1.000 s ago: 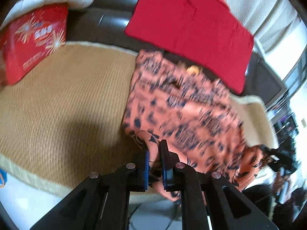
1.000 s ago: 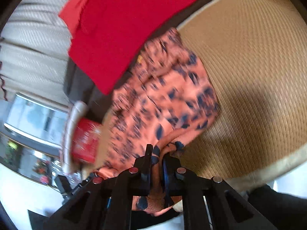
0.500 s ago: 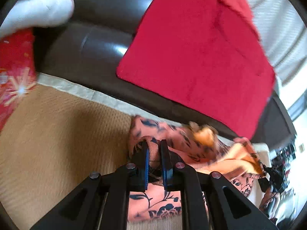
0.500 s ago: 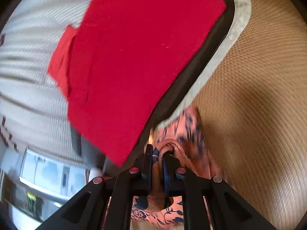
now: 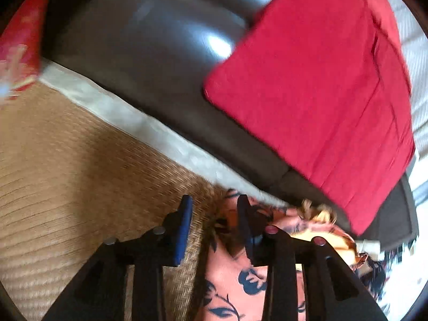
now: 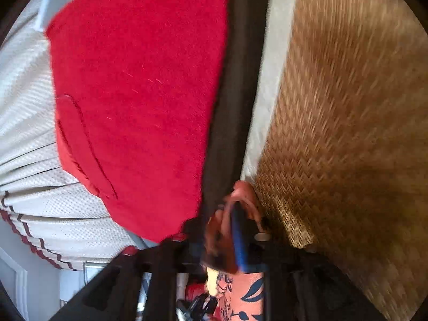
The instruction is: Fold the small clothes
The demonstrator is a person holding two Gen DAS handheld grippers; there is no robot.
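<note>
From my feed, the orange garment [image 5: 230,275] looks like thin, soft printed cloth with a dull finish. It lies on a woven mat [image 5: 67,174] of coarse straw-like fibre, herringbone-textured, edged with a pale fabric border [image 5: 149,128]. The dark sofa [image 5: 149,40] behind reads as smooth, glossy leather catching highlights. The red cloth [image 5: 321,80] draped on it is matt and fuzzy. My jaws carry blue rubbery-looking pads on matt black plastic.

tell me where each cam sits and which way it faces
Left wrist: on the left gripper, angled down at the mat's back edge; both fingers show, jaws opening over the orange garment.
Right wrist: on the right gripper, rolled sideways; blurred fingers, jaws opening around the garment.
Shared: garment, mat, red cloth, dark sofa.
</note>
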